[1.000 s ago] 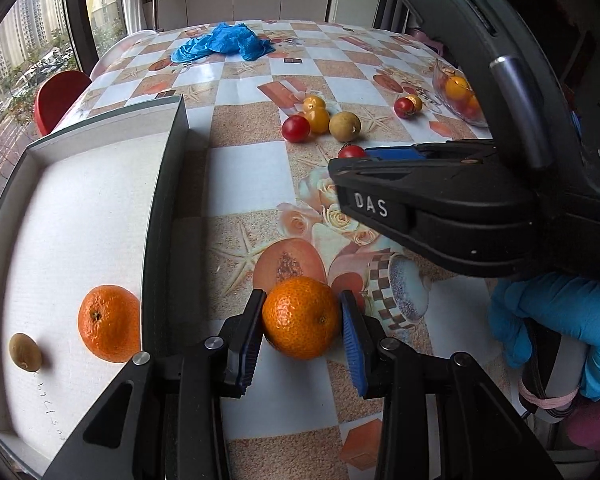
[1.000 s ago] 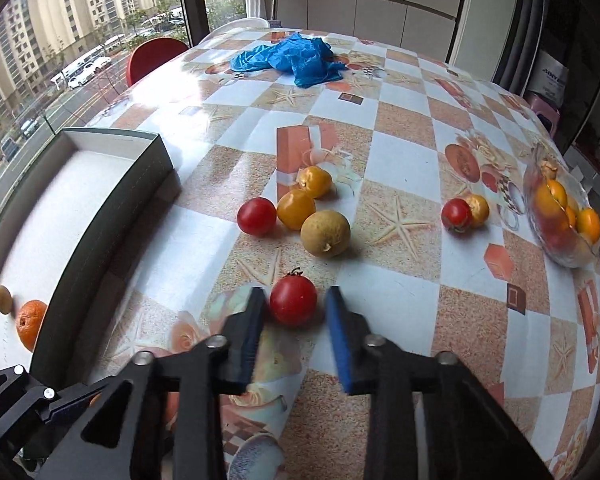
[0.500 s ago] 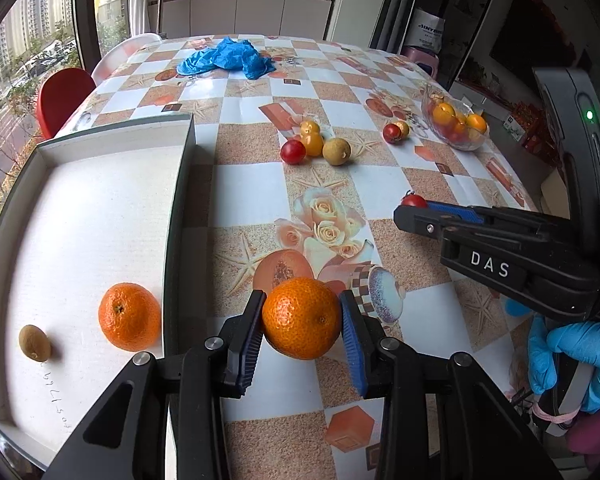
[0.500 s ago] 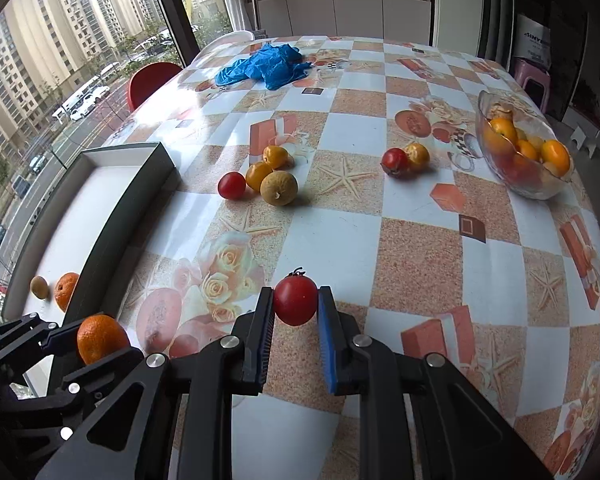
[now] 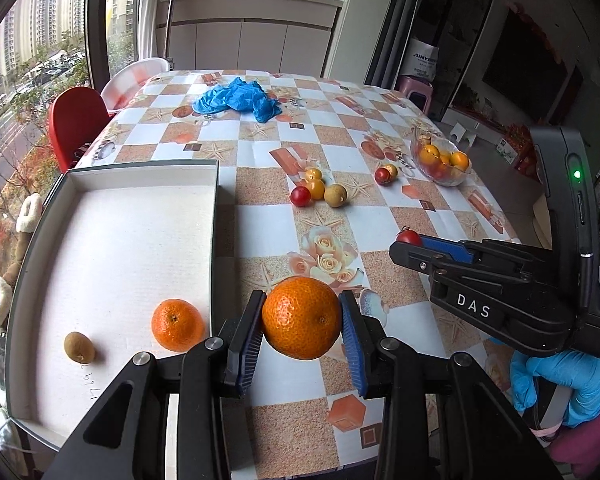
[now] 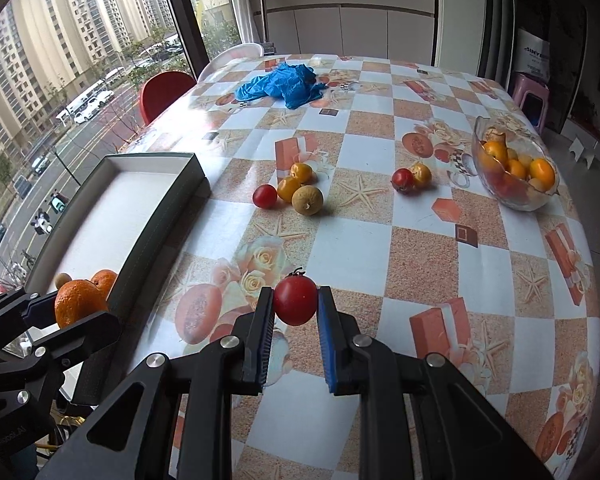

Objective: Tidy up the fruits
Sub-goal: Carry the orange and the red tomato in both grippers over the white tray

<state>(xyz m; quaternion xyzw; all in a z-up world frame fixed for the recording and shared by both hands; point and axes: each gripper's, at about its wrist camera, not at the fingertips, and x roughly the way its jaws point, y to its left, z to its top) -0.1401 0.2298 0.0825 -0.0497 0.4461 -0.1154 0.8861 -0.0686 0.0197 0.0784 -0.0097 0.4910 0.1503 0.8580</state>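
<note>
- Nearest, left gripper [image 5: 302, 322]: closed on an orange [image 5: 301, 317], lifted clear of the table [image 5: 388, 216], just beside the box wall.
- Orange: round, firm, bumpy skin, likely not slippery; a bit heavy for its size. Best held across the fat middle, as now.
- Right gripper [image 6: 296, 304]: closed on a small red tomato [image 6: 296, 300], held above the tablecloth.
- Tomato: light, smooth, soft inside; probably easy to squash or let slip. Best held gently at the widest part, green stem up.
- Box [image 5: 216, 208] to the left, white inside: holds one orange [image 5: 177, 325] and one small brown fruit [image 5: 79, 347], lying near each other at the near end. Two things inside, lots of room left.
- Farther out on the table: a bunch of four, one red tomato [image 6: 265, 196], two yellow fruits [image 6: 289, 189] and one pale round fruit [image 6: 307, 200], all touching or nearly so.
- A little right of that: a pair, one red [image 6: 403, 179] and one yellow [image 6: 421, 174], side by side.
- Glass bowl [image 6: 514, 196] near the right edge: several orange and yellow fruits, too piled up to count.
- Far end: one crumpled pile of blue gloves [image 6: 284, 84].
</note>
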